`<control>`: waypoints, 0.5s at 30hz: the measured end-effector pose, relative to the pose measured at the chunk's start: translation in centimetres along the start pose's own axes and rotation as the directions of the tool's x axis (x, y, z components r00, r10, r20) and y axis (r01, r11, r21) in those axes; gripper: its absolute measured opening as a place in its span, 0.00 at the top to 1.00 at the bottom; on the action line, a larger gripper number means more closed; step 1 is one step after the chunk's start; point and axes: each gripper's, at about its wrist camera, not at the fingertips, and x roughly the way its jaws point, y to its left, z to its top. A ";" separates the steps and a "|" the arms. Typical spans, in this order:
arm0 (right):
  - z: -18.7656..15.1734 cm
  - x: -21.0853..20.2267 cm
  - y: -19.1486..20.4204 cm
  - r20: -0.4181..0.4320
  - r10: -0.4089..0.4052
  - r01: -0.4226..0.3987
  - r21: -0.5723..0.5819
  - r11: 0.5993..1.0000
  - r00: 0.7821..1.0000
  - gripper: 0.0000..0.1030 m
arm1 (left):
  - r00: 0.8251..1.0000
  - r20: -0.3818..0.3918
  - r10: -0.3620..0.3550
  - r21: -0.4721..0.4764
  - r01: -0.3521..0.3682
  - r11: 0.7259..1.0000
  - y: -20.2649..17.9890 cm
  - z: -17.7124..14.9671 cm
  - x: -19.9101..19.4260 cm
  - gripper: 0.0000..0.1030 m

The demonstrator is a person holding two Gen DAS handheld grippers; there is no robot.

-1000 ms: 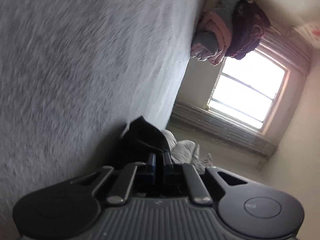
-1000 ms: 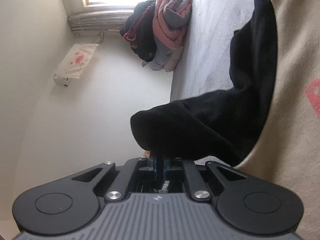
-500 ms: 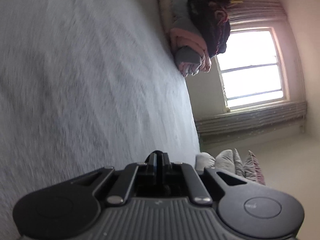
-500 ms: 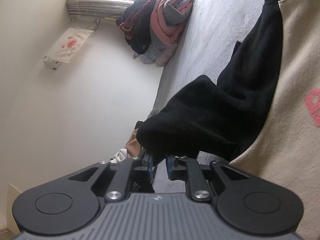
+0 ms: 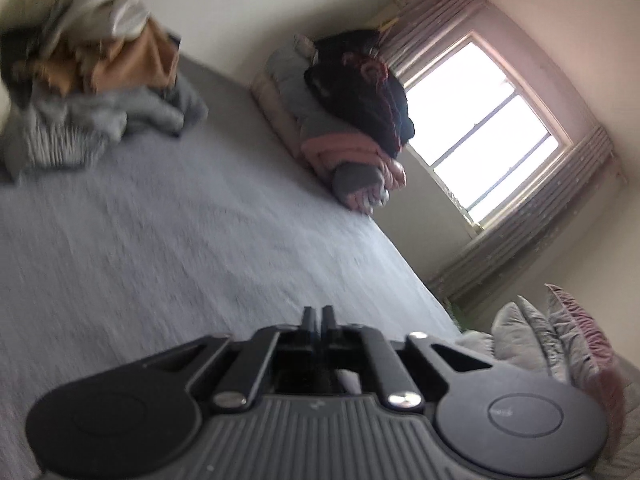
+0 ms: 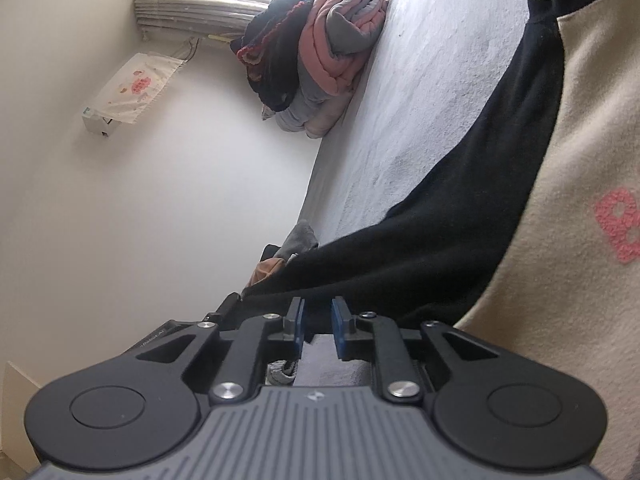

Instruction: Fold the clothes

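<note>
A beige sweater with a pink letter and black sleeves lies on the grey bed in the right wrist view. Its black sleeve stretches flat across the bed to just past my right gripper. That gripper's blue pads stand apart, and the sleeve's edge lies at their tips without being pinched. In the left wrist view my left gripper is shut with nothing between its fingers. It hovers above bare bed sheet, and the sweater is out of that view.
A heap of unfolded clothes sits at the bed's far corner. Rolled quilts and dark garments are stacked against the wall by the window. Cushions lie off the bed's edge.
My left gripper no longer has the black cloth at its tips; it has risen and rolled, so its view swung round. My right gripper's jaws have parted, and the sleeve dropped flat.
</note>
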 end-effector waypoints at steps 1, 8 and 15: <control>0.0 0.0 0.0 0.000 -0.001 0.001 0.000 1.000 1.000 0.82 | 1.000 0.016 0.011 0.022 -0.011 1.000 -0.3 0.3 -0.1 0.99; 0.2 0.1 0.1 0.003 -0.006 0.006 -0.006 1.000 1.000 0.81 | 0.998 -0.022 0.067 -0.031 -0.068 0.997 1.3 1.0 -0.3 0.98; 0.1 0.1 0.0 -0.001 -0.011 0.011 -0.005 1.000 1.000 0.78 | 0.993 -0.081 0.086 -0.081 -0.092 0.992 2.1 0.5 0.3 0.97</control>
